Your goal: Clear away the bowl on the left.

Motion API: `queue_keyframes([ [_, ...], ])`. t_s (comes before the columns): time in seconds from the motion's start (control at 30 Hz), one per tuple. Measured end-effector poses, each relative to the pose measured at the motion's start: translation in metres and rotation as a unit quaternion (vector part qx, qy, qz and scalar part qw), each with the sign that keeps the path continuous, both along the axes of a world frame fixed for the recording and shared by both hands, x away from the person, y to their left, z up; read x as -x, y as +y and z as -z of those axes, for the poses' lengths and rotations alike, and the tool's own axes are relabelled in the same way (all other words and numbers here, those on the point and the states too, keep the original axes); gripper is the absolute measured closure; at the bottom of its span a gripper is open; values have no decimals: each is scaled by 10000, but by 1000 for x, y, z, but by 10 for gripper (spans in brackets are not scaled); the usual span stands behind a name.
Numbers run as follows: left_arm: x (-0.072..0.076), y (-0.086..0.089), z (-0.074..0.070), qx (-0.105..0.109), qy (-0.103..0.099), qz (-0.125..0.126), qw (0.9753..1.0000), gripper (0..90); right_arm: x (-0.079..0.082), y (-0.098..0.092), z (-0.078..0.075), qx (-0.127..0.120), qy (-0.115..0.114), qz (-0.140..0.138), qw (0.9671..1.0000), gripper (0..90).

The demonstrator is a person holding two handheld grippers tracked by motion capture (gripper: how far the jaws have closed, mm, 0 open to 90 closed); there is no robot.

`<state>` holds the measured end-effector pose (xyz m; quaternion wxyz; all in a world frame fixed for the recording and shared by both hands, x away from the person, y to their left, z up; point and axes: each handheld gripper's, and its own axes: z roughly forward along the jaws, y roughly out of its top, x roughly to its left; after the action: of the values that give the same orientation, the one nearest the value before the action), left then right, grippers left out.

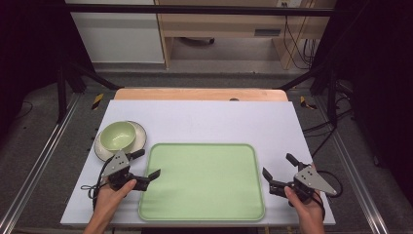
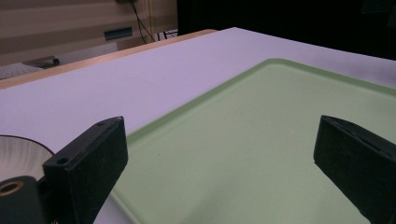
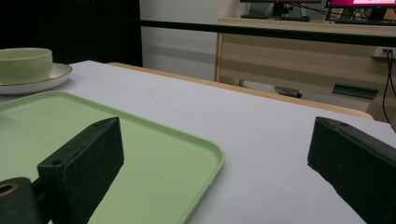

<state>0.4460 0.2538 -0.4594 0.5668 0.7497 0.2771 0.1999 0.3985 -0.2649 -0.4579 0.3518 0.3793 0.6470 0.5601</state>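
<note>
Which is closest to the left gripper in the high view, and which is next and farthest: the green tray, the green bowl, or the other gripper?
1. Green tray: its left edge lies right under the open jaws of the left gripper.
2. Green bowl: just beyond the gripper, sitting on a plate at the table's left.
3. Right gripper: farthest, past the tray's right edge.

In the left gripper view the plate (image 2: 18,156) is cut off by the left edge, and the tray (image 2: 261,140) runs off the bottom and right. In the right gripper view the bowl (image 3: 23,64) is clipped at the left edge.
</note>
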Motion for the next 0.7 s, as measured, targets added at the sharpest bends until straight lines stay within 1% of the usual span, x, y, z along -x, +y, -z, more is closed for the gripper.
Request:
queue_keyframes([
  [0.07, -1, 0, 0, 39, 26, -33, 10000, 29, 0, -1, 1, 54, 8, 9, 10000, 37],
  [0.17, -1, 0, -2, -24, -12, -60, 10000, 29, 2, -1, 0, 38, 6, 13, 10000, 37],
  [0.23, -1, 0, -4, 3, -21, -107, 9999, 29, 3, -1, -1, 56, -4, 13, 10000, 37],
  [0.33, -4, -2, -13, -51, -125, -132, 9998, 29, 4, -3, -1, 64, -15, 64, 10000, 37],
  [0.4, -5, -5, -21, -93, -216, -89, 9997, 31, 4, -4, -1, 51, -11, 91, 9999, 38],
  [0.43, -6, -6, -25, -138, -242, -72, 9996, 31, 4, -4, -1, 60, -13, 100, 9999, 38],
  [0.47, -6, -6, -27, -135, -260, -69, 9995, 31, 4, -5, -1, 72, -12, 103, 9999, 37],
  [0.53, -7, -7, -29, -110, -251, -55, 9996, 32, 4, -5, -1, 73, -31, 119, 9999, 37],
  [0.6, -12, -7, -34, -151, -220, -86, 9996, 32, 4, -6, -1, 52, -28, 134, 9999, 36],
  [0.7, -21, -8, -41, -211, -259, -103, 9994, 32, 3, -6, -1, 23, -4, 166, 9999, 33],
])
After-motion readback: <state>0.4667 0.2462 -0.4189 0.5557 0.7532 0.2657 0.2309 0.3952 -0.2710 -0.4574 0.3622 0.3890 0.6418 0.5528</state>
